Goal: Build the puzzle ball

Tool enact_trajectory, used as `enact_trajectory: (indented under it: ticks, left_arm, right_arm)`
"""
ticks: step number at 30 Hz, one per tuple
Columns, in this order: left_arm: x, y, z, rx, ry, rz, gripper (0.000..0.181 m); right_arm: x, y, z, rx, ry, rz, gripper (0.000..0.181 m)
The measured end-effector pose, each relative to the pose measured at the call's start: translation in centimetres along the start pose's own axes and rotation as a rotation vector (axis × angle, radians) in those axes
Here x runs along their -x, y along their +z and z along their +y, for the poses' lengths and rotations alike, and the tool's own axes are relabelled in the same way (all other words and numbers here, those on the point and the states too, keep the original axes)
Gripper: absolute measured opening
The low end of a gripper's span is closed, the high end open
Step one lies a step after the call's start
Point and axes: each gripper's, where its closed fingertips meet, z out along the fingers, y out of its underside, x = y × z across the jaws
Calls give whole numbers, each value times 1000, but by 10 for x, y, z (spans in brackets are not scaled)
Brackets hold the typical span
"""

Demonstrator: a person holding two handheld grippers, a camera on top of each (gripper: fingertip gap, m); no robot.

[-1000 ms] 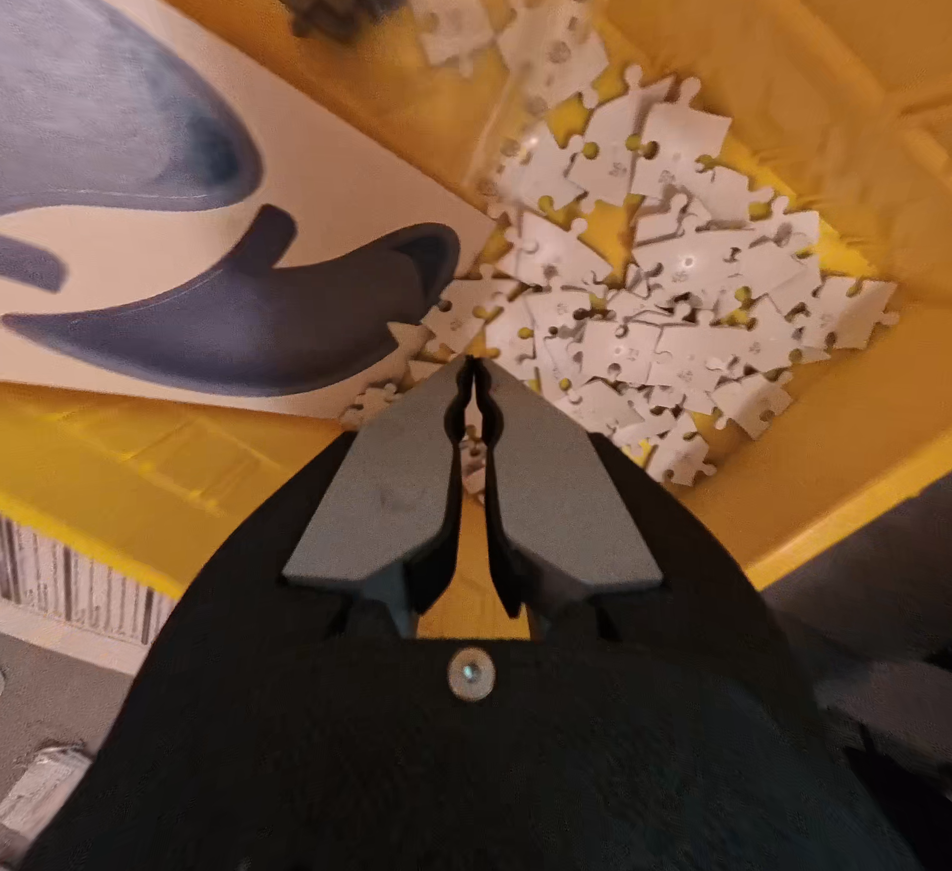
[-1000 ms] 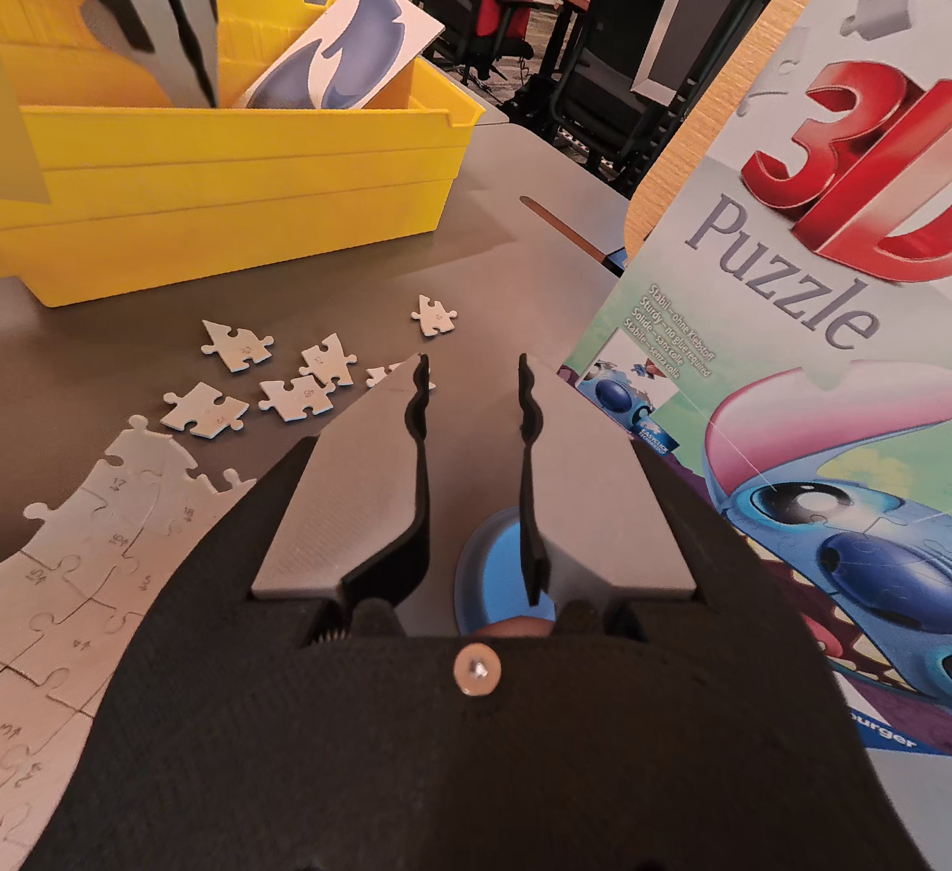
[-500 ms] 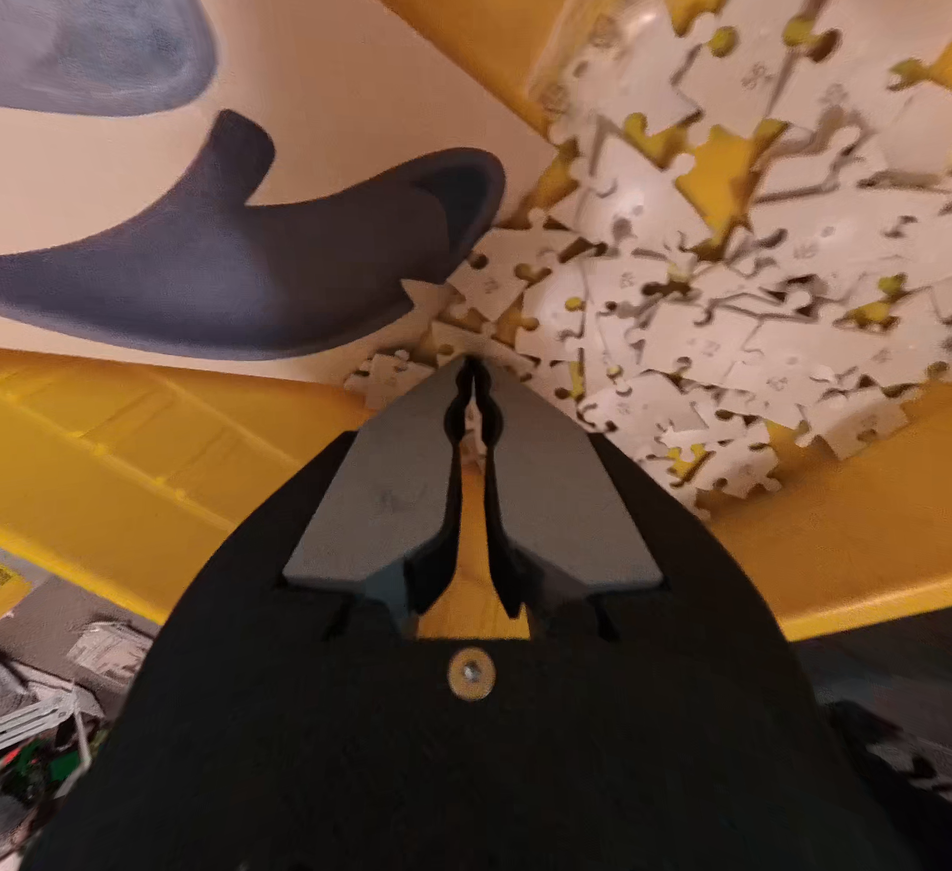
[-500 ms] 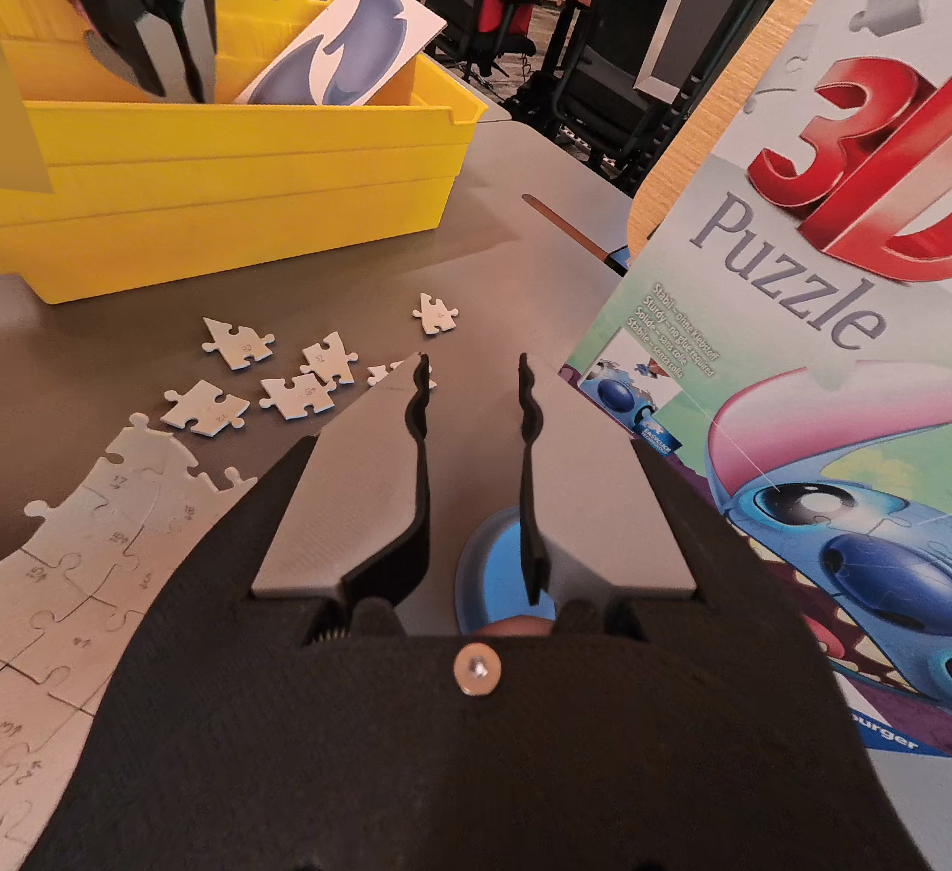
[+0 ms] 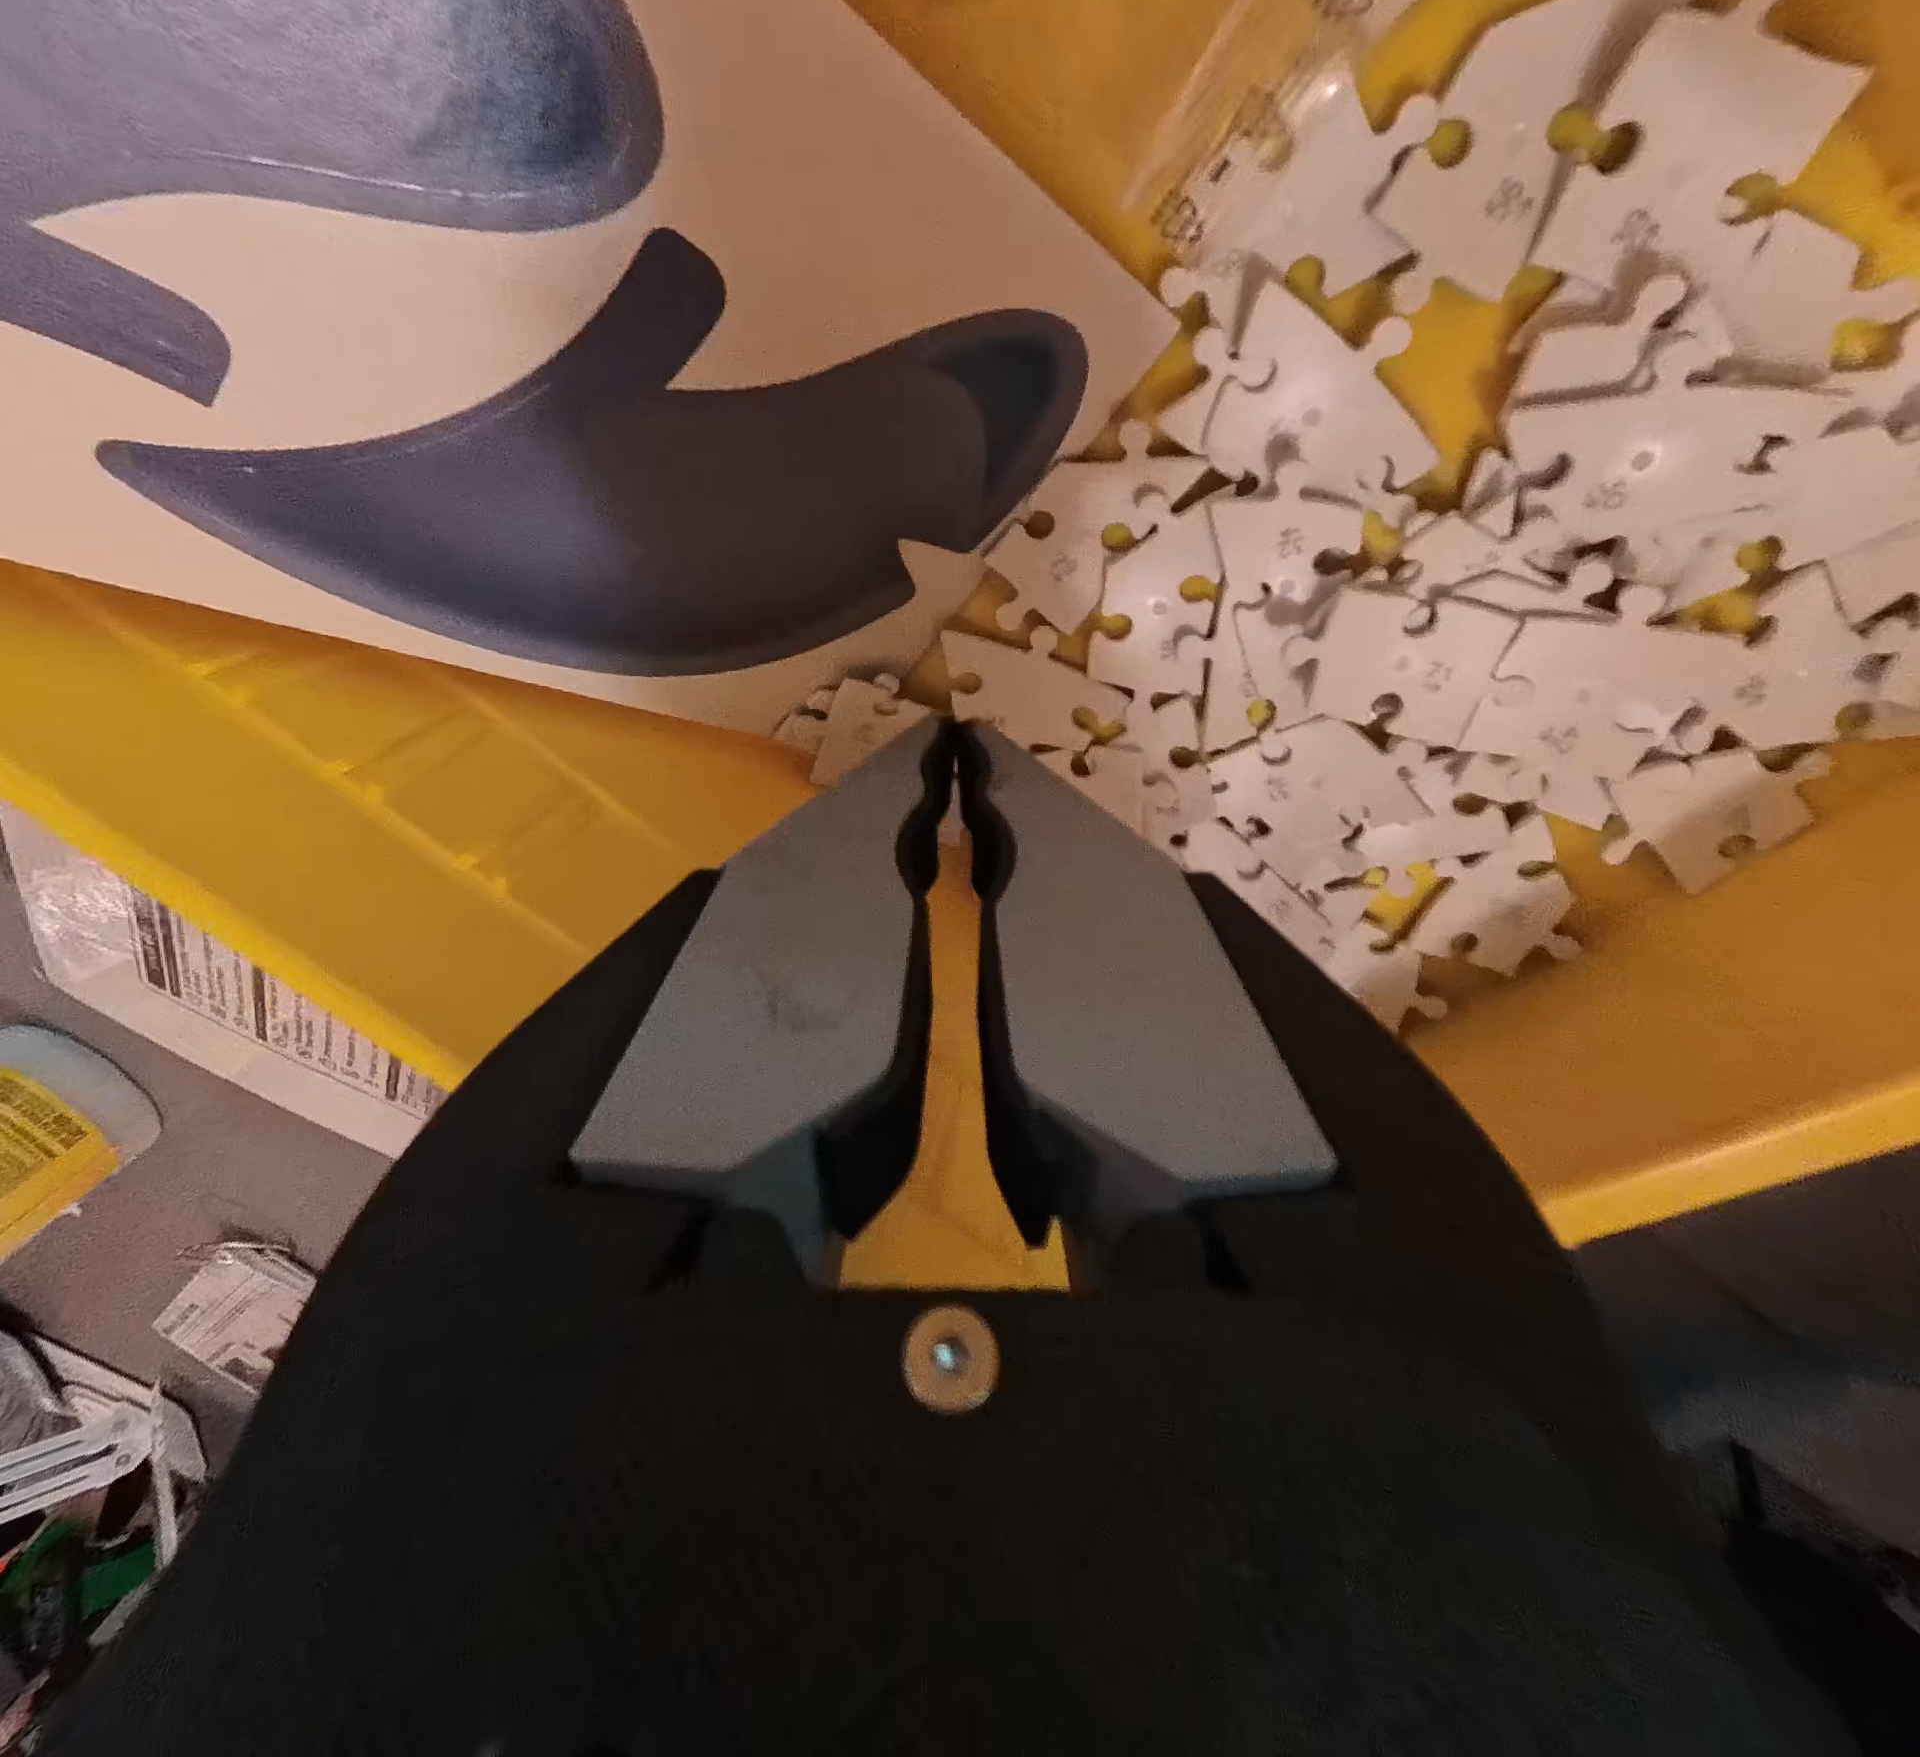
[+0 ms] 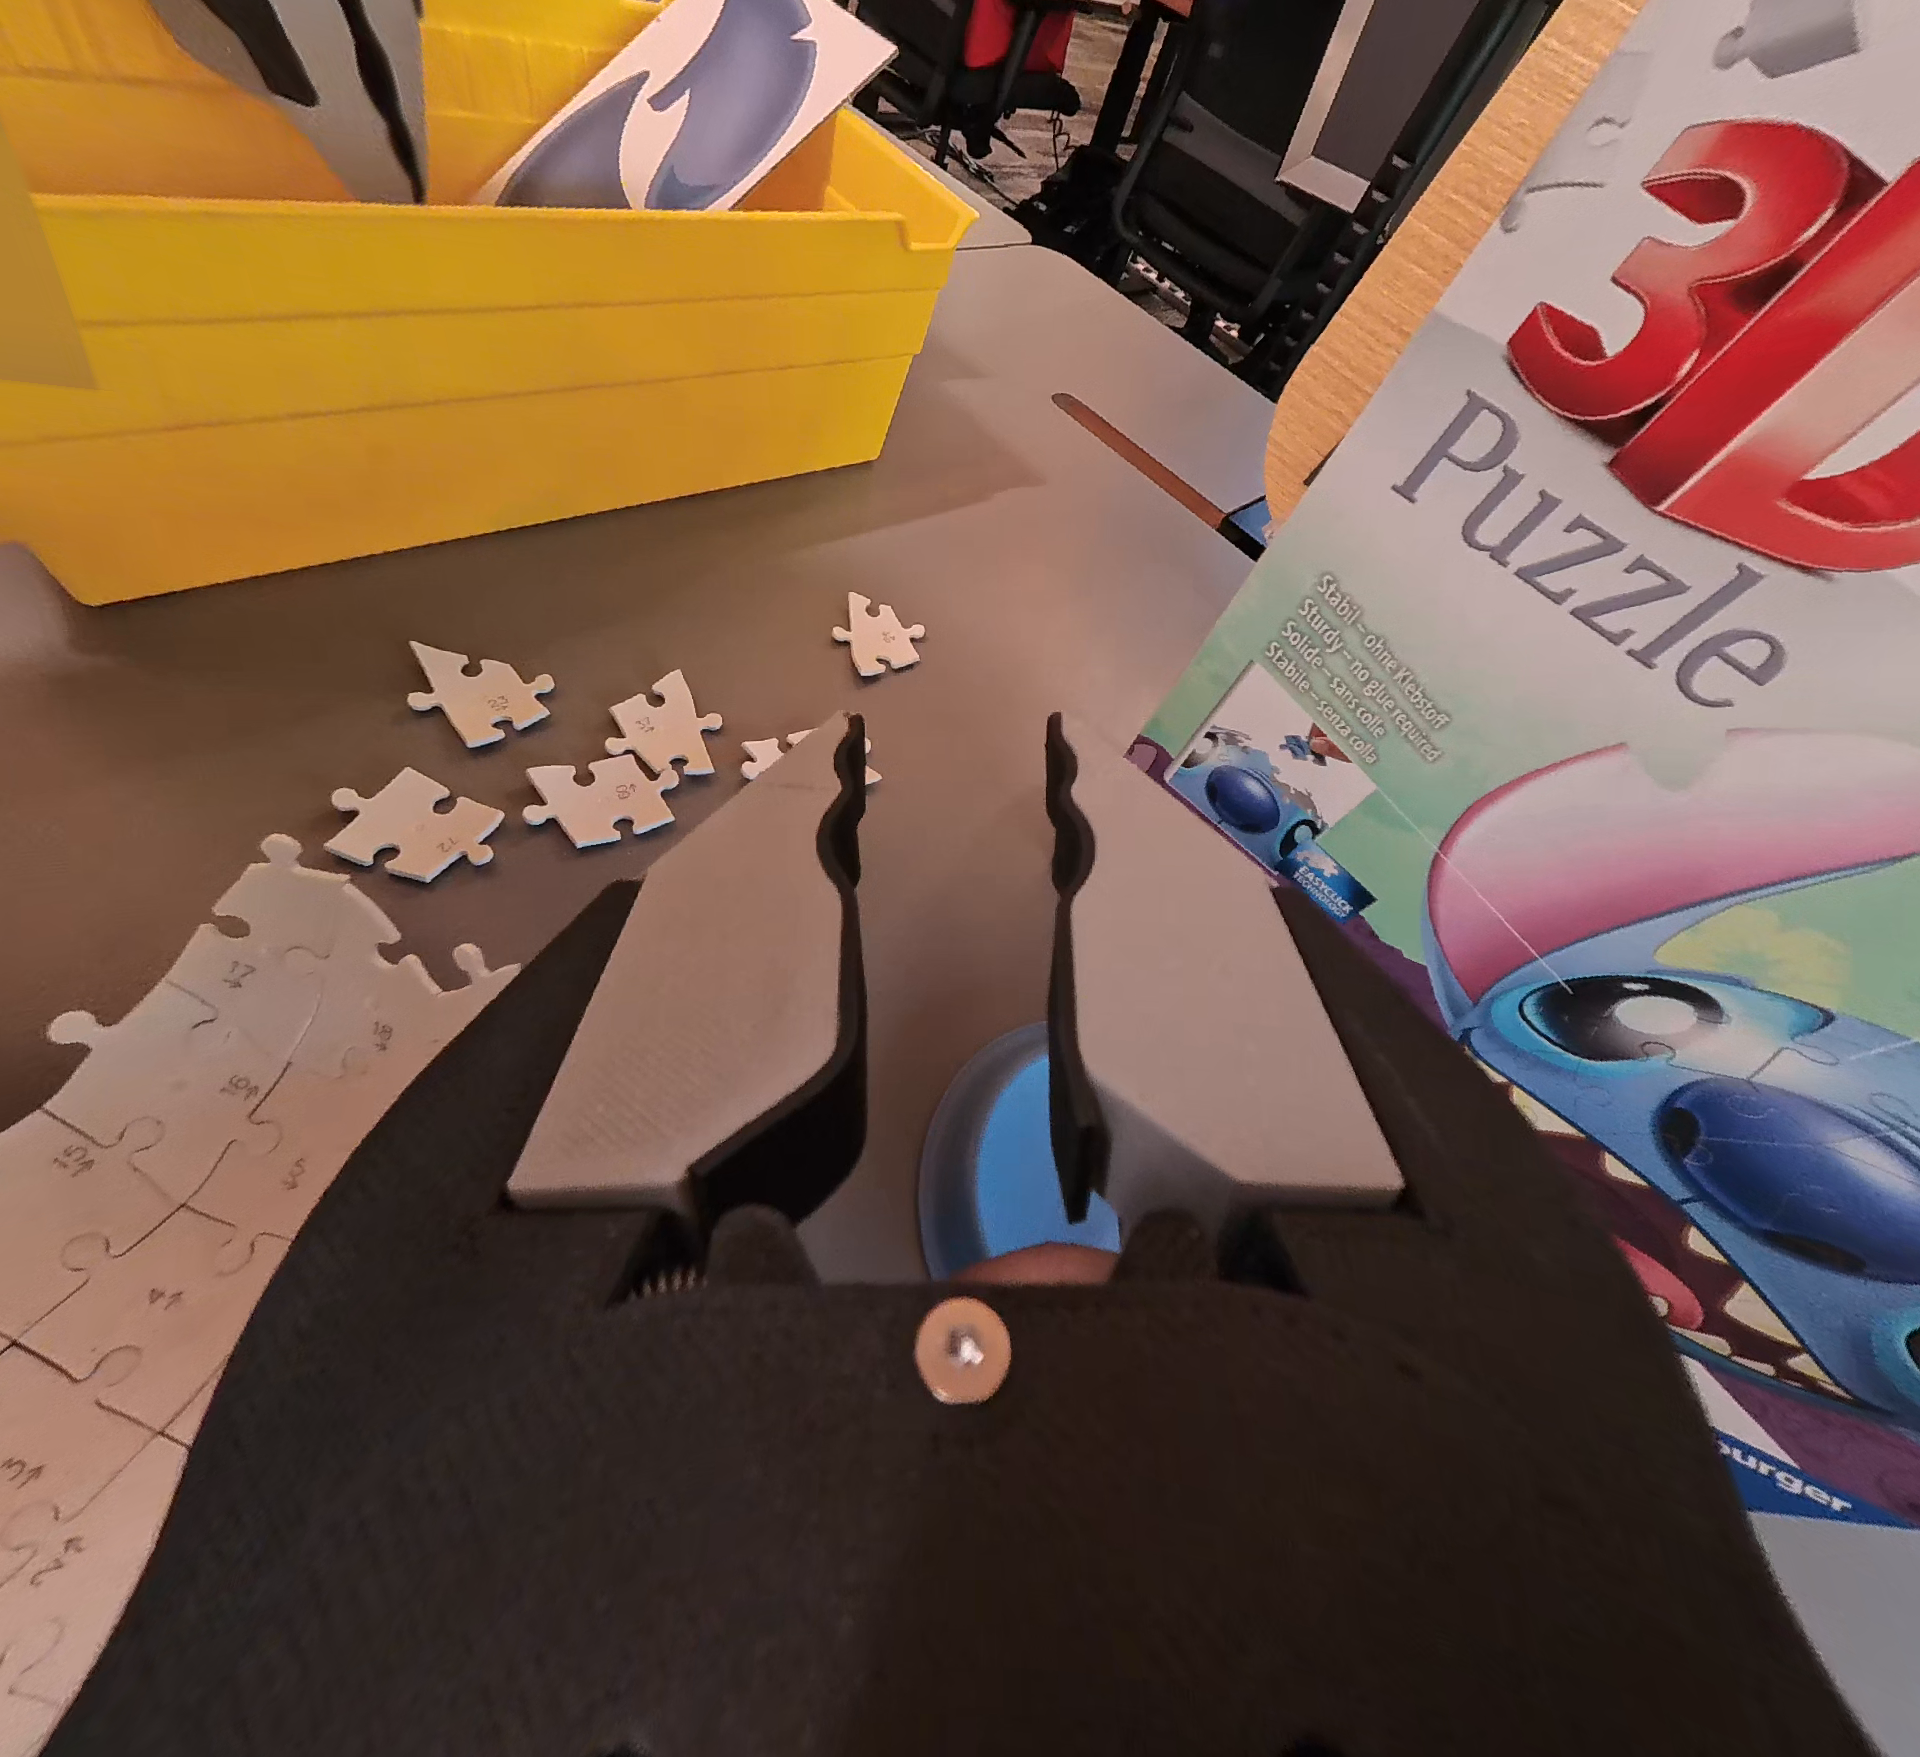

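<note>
My left gripper point(image 5: 954, 733) is shut inside a yellow bin point(image 5: 1621, 1021). Its tips touch the near edge of a pile of white puzzle pieces point(image 5: 1455, 627) lying face down; I cannot tell if a piece is pinched. In the right wrist view it shows at the top left point(image 6: 400, 169), tips behind the bin wall point(image 6: 468, 419). My right gripper point(image 6: 951, 741) is open and empty, low over the grey table. Several loose pieces point(image 6: 603, 793) lie just left of its tips. A joined strip of pieces point(image 6: 208, 1136) lies at the near left.
A white card with blue ear shapes point(image 5: 520, 357) leans in the bin, also seen in the right wrist view point(image 6: 707, 76). The puzzle box point(image 6: 1558, 668) stands close on the right. A blue round dish point(image 6: 987, 1157) lies under my right gripper. Chairs stand beyond the table.
My left gripper has gone down closer to the pile in the bin and stayed shut. My right gripper has not moved and stays open.
</note>
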Motion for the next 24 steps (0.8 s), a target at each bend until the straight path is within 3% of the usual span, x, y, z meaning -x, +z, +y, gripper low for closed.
enact_trajectory:
  ticks: [5, 9, 11, 14, 16, 20, 24]
  left_arm:
    - [-20, -8, -30, -155, 7, 137, 0]
    - [-60, -19, -53, -255, 6, 400, 0]
    - [-71, -21, -58, -265, 0, 460, 2]
    - [-67, -13, -58, -250, 40, 374, 2]
    - [-61, 2, -46, -162, 55, 303, 1]
    - [-45, 3, -32, -103, 18, 239, 0]
    - [-35, -7, -36, -154, -17, 235, 0]
  right_arm:
    - [0, 0, 0, 2, 0, -2, 32]
    - [0, 0, 1, 4, -3, 0, 32]
    - [0, 0, 0, 2, -3, 2, 31]
    - [0, 0, 0, 1, -1, 1, 31]
    - [0, 0, 1, 3, -1, 1, 32]
    - [-1, -1, -1, -3, -2, 4, 31]
    - [-1, -1, -1, -2, -1, 6, 31]
